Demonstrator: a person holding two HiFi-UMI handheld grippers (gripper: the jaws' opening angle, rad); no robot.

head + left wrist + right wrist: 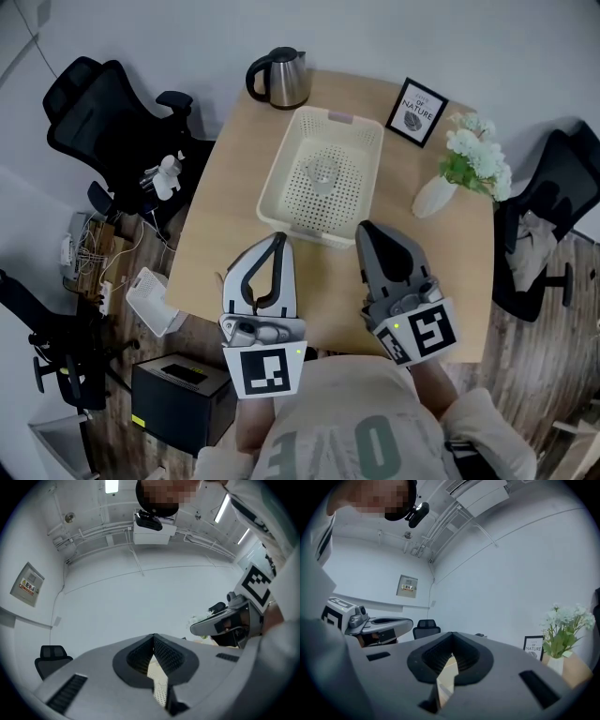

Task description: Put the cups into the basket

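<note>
Overhead, we look steeply down at the table (220, 202); low gripper views face walls, the left sharing the basket (356, 197).

One basket (280, 178), one clear cup (323, 174), one kettle (282, 78), one framed print (418, 112), one flower vase (434, 196).

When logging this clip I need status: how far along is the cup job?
Done: a clear cup sits in the basket. In hand: nothing; the left gripper and right gripper are shut, empty. Left: no other cup shows on the table, likely nothing.
</note>
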